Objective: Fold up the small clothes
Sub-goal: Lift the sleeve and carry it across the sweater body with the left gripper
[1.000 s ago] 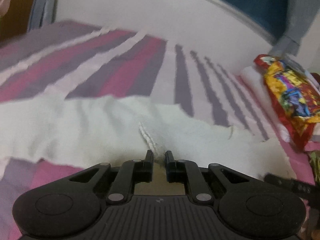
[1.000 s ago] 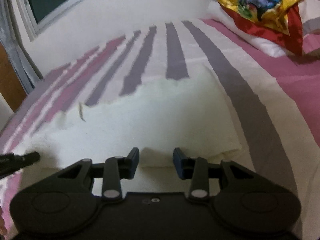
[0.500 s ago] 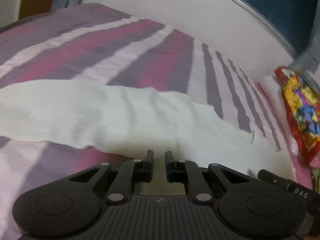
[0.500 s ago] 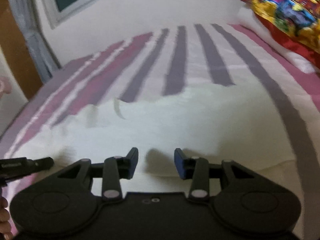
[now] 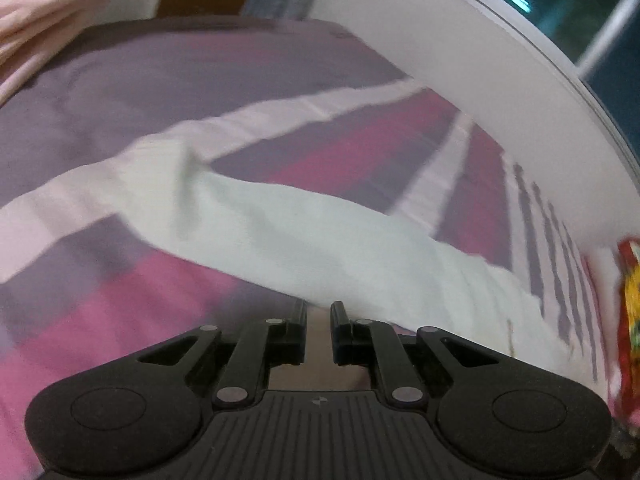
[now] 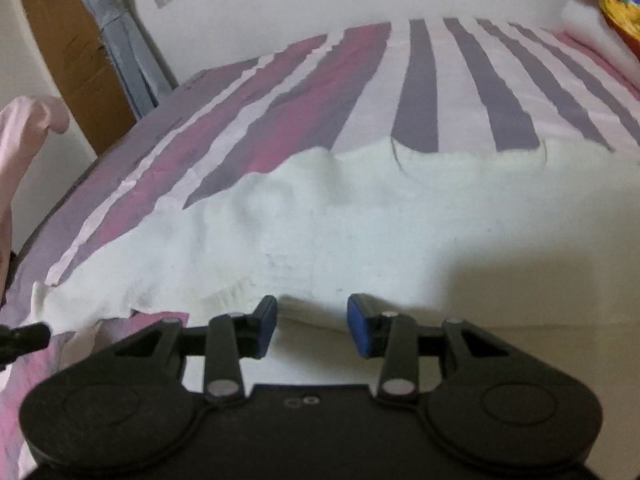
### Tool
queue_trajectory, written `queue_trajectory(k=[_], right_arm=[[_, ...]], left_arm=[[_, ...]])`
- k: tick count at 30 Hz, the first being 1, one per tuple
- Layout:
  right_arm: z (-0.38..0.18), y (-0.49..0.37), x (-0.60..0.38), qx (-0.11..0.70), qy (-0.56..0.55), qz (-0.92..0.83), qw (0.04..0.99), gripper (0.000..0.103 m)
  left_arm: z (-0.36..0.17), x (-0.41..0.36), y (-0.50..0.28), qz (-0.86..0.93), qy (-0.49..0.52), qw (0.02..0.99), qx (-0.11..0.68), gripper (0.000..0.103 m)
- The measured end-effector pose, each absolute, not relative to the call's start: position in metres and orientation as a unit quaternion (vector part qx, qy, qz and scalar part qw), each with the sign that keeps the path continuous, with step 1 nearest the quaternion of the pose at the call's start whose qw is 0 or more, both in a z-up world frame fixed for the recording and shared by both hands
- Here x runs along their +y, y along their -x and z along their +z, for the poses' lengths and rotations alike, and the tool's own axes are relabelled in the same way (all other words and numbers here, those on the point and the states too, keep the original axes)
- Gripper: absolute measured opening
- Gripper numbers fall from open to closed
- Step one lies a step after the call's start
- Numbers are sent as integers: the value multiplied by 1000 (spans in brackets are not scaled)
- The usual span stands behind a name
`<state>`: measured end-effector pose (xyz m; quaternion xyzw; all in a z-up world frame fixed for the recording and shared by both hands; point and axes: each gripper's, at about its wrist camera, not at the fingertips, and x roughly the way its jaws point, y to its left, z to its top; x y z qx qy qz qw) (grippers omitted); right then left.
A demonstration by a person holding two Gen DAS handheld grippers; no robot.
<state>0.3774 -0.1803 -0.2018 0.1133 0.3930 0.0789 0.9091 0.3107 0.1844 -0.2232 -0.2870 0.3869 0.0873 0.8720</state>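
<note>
Since a moment ago my left gripper swung leftward, fingers nearly together at the white cloth edge; my right gripper hovers spread over it on the striped bed.

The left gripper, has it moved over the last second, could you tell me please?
Yes. The left gripper has swung leftward: the colourful pillow slid to the right edge of its view.

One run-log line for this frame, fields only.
phase: mid-fold | left gripper: narrow gap, grip unclear | right gripper: jaws open, empty | white cloth: spread on striped bedsheet
</note>
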Motion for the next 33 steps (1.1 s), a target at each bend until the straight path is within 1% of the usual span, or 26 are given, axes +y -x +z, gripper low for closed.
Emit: queue_trajectory(k=[2, 6, 12, 16, 23, 24, 25, 26, 27, 28, 30, 33], right_arm=[[-197, -374, -180, 385, -123, 81, 911, 40], [-194, -368, -173, 380, -104, 83, 915, 40], [-196, -369, -169, 381, -97, 82, 916, 40], [-197, -368, -168, 383, -95, 84, 915, 40], [-199, -368, -168, 382, -88, 84, 916, 40], [-200, -368, -168, 382, -88, 84, 916, 40], [-200, -368, -168, 383, -89, 84, 916, 41], [-200, -368, -168, 382, -89, 84, 916, 41], [-199, -368, -167, 383, -88, 85, 916, 41], [-199, -367, -168, 383, -88, 85, 916, 41], [-199, -367, -168, 382, -88, 84, 916, 40], [-199, -367, -168, 382, -91, 84, 916, 41]], left_arm=[[-229, 203, -308, 103, 305, 865, 386, 10], [-238, 228, -306, 135, 344, 851, 374, 10], [-259, 255, -311, 168, 400, 821, 372, 10], [-273, 272, -310, 197, 445, 798, 357, 10], [-285, 277, -318, 211, 465, 783, 354, 11], [-285, 279, -318, 213, 473, 779, 353, 21], [-284, 279, -317, 207, 484, 777, 345, 46], [-281, 279, -314, 204, 493, 780, 328, 62], [-275, 277, -310, 209, 488, 787, 313, 94], [-269, 273, -308, 224, 468, 800, 302, 103], [-264, 268, -314, 226, 434, 816, 306, 103], [-275, 272, -314, 202, 478, 801, 299, 103]])
